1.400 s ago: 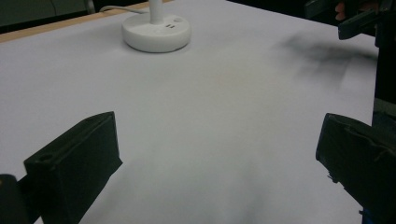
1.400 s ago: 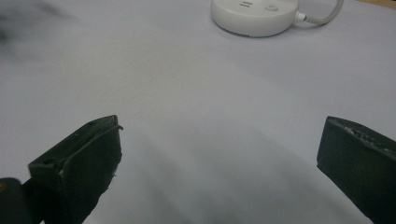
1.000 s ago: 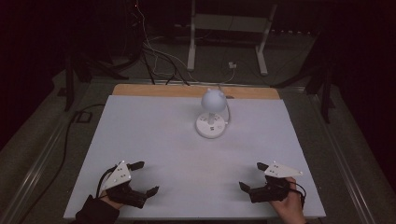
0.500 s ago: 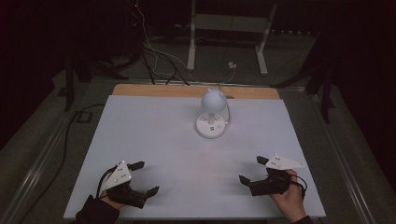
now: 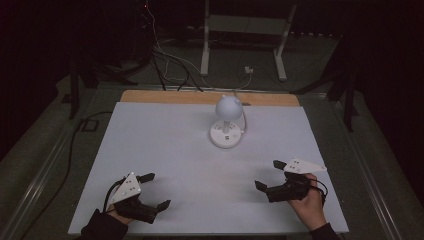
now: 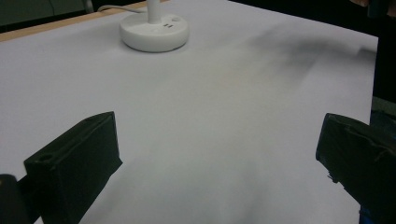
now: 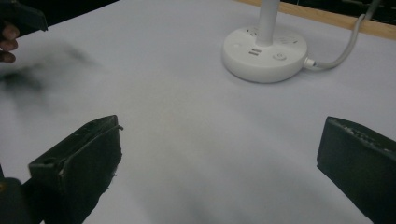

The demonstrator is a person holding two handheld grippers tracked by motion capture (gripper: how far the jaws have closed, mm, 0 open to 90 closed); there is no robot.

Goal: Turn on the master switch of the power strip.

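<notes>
A small white desk lamp (image 5: 227, 122) with a round head and a disc base stands at the far middle of the white table top (image 5: 165, 145). Its base (image 6: 154, 31) lies ahead in the left gripper view, and the base (image 7: 265, 53) with buttons and a white cable shows in the right gripper view. My left gripper (image 5: 154, 191) rests near the front left edge, open and holding nothing. My right gripper (image 5: 270, 175) hovers at the front right, also open and empty. Both sets of jaws stand wide apart over bare table.
A wooden strip (image 5: 165, 96) runs along the table's far edge. Beyond it on the dark floor lie cables (image 5: 170, 60) and a white stand frame (image 5: 245, 30). Metal rails (image 5: 40, 175) flank the table on both sides.
My right gripper has shifted slightly forward and up from the front edge. The left gripper and the lamp have stayed where they were.
</notes>
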